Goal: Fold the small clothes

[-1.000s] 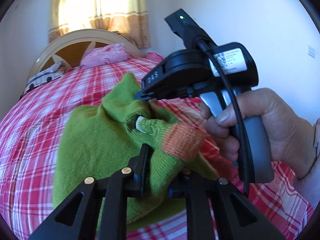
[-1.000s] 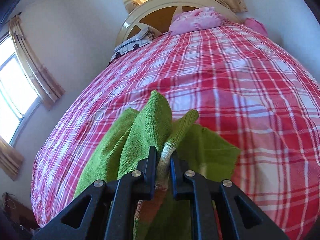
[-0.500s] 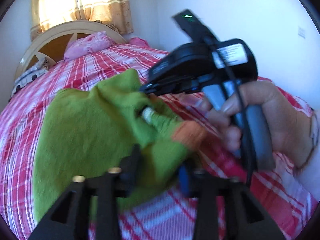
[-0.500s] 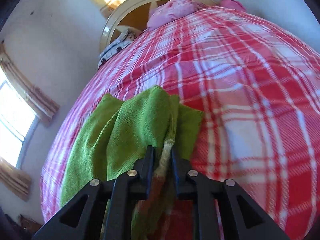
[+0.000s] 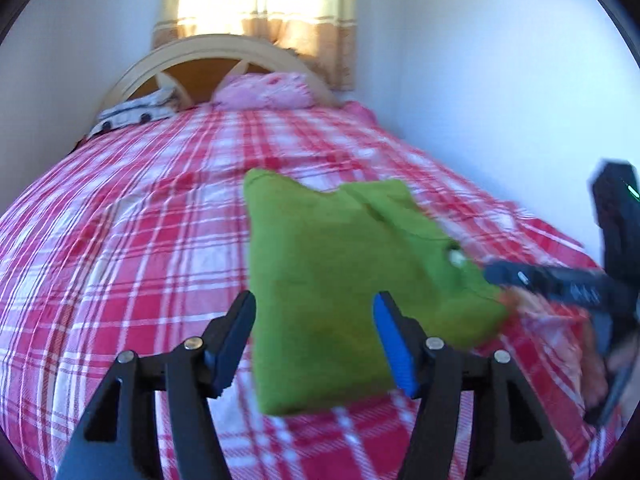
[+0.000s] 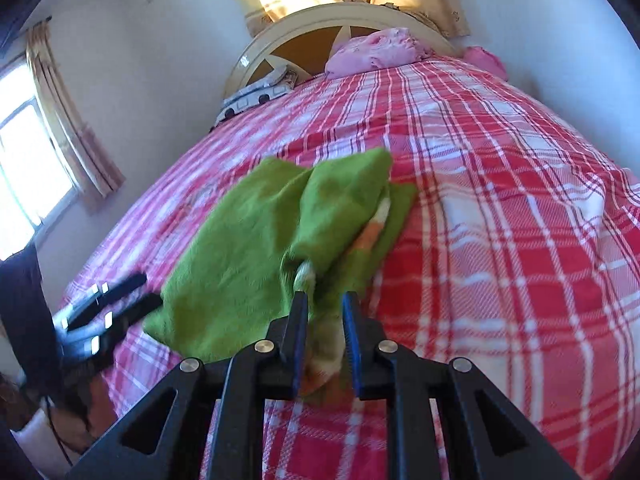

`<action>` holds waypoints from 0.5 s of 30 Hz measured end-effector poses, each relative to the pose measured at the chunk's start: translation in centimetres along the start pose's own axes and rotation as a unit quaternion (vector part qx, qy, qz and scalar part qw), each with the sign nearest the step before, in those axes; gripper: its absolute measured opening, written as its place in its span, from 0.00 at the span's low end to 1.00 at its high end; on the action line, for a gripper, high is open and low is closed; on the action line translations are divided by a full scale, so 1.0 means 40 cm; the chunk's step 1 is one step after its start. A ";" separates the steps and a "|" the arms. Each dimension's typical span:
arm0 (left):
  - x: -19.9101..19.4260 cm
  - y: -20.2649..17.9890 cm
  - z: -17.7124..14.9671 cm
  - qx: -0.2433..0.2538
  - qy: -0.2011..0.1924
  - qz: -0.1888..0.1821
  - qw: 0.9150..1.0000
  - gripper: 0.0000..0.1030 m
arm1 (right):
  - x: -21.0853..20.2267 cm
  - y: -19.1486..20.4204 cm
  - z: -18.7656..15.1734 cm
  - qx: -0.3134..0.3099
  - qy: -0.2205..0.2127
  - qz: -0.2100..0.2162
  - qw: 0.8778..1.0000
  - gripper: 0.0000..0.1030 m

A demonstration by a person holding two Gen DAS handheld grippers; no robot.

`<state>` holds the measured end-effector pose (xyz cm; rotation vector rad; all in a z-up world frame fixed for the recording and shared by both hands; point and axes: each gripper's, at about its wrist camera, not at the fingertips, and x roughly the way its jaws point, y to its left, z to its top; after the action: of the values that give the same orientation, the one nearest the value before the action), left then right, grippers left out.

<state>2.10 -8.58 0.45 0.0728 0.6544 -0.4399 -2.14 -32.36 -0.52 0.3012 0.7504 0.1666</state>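
A small green knit garment with an orange and white cuff lies folded on the red plaid bed. My left gripper is open and empty, just in front of the garment's near edge. My right gripper is part open, its jaws on either side of the cuffed sleeve end, which lies loose between them. The garment also shows in the right wrist view. The right gripper's body shows at the right of the left wrist view. The left gripper shows blurred at the left of the right wrist view.
A pink pillow and a white patterned cloth lie by the cream headboard. A wall runs along the bed's right side. A curtained window is on the left wall.
My left gripper has opened, let go of the garment and pulled back. My right gripper has loosened on the sleeve. The garment has dropped flat onto the bed.
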 end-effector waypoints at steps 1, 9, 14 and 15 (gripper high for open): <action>0.018 0.007 -0.004 -0.006 0.013 0.009 1.000 0.62 | 0.014 0.007 -0.012 0.003 0.009 -0.002 1.000 0.17; 0.084 0.061 -0.080 -0.077 0.079 -0.006 0.994 0.66 | 0.026 0.023 -0.097 0.001 0.043 -0.027 0.999 0.10; 0.053 0.062 -0.058 -0.077 0.079 -0.010 0.994 0.70 | -0.013 0.040 -0.074 -0.013 0.049 -0.031 0.998 0.10; 0.042 0.068 -0.048 -0.077 0.072 -0.008 0.994 0.70 | -0.026 0.049 -0.061 -0.020 0.037 -0.031 0.999 0.10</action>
<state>3.31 -6.34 -2.30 -0.0476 0.8299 -0.4016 -4.67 -30.26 -0.88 0.2352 0.8288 0.1349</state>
